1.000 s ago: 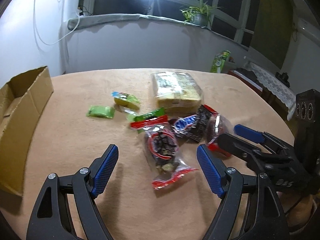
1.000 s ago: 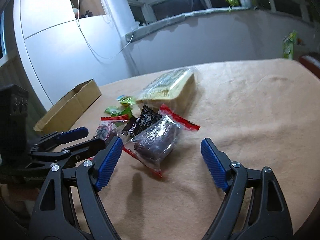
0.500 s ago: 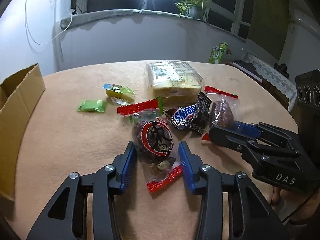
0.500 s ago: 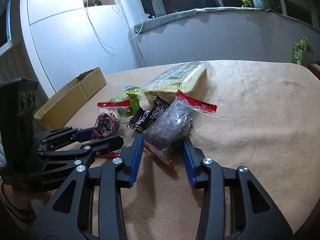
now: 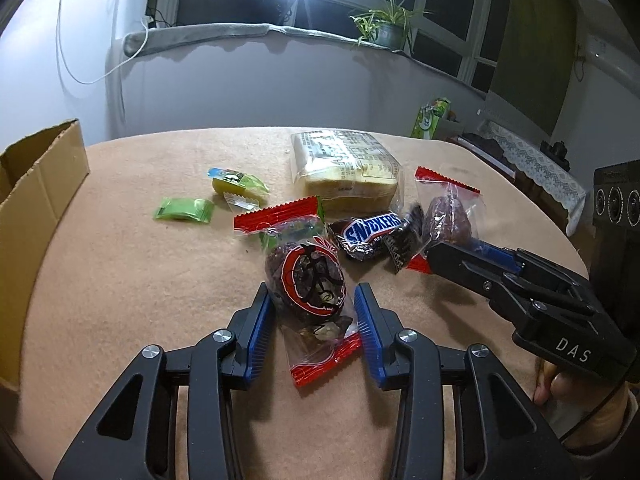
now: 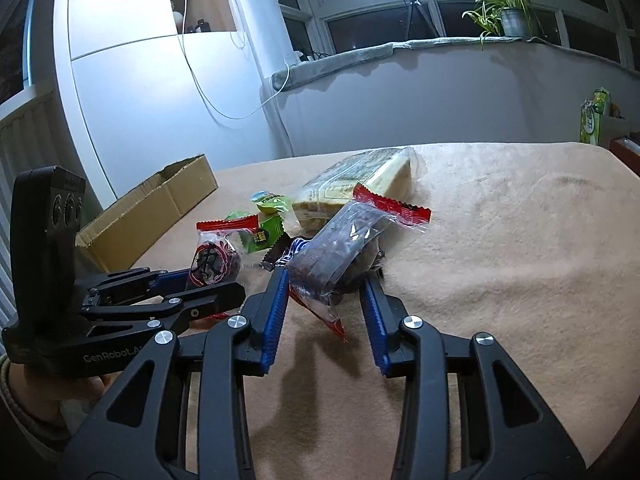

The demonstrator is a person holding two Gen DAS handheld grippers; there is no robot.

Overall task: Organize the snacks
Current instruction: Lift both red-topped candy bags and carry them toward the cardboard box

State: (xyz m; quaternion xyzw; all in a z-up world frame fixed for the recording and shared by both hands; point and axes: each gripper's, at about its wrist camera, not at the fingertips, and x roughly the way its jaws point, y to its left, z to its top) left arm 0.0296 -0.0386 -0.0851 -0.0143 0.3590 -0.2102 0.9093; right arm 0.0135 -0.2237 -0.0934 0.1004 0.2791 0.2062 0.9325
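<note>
Your left tongs (image 5: 315, 318) have just closed on the red-sealed snack bag (image 5: 310, 276) with the round red emblem; blue pads press its sides. Long axis runs away from you, far seal toward the bread pack (image 5: 346, 174).

Your right tongs (image 6: 325, 300) have likewise just closed on the clear bag of dark snack (image 6: 340, 246), tilted up and rightward, seemingly lifted off the bench (image 6: 500, 240).

Only the left view reads the Snickers bar (image 5: 370, 232) and the flat green packet (image 5: 184, 210). The right view shows the cardboard box (image 6: 160, 208) lying open.
</note>
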